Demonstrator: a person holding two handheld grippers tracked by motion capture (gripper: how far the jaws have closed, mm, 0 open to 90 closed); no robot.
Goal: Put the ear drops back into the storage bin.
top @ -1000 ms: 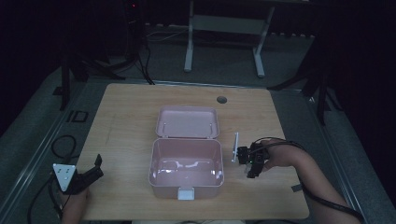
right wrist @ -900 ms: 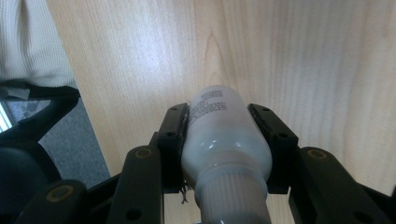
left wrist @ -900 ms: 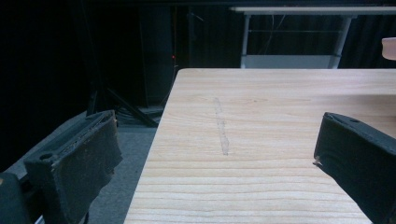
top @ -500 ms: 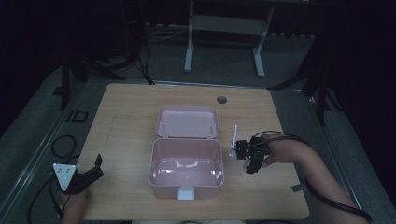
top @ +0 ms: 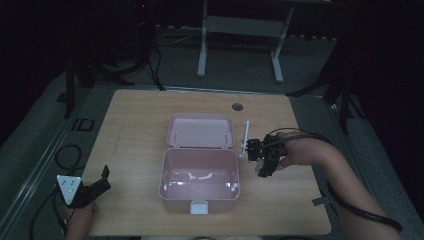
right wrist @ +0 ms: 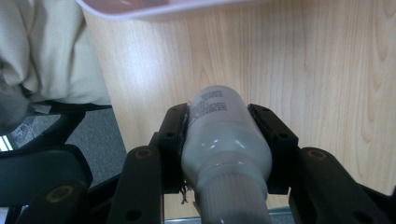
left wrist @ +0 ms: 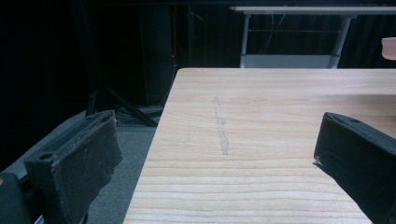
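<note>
A pink box (top: 165, 176) stands open mid-table, its lid (top: 201, 131) lying flat behind it. Just right of the box, my right gripper (top: 251, 149) hangs above the table, shut on a white bottle (top: 244, 137). In the right gripper view the jaws of that gripper (right wrist: 220, 116) clamp the white bottle (right wrist: 224, 140) by its body, its ribbed grey cap towards the camera, with the box's rim (right wrist: 163, 7) along the top. My left gripper (top: 98, 183) rests at the table's front left corner. Its jaws stand wide apart (left wrist: 219, 163) with nothing between them.
The wooden table (top: 140, 120) has a round cable hole (top: 237, 106) at the back. A corner of the pink box (left wrist: 390, 46) shows far right in the left gripper view. Beige clothing (right wrist: 46, 51) and a dark chair lie past the table's edge.
My right gripper has risen with the white bottle and drifted towards the box's back right corner. The left gripper has stayed in place.
</note>
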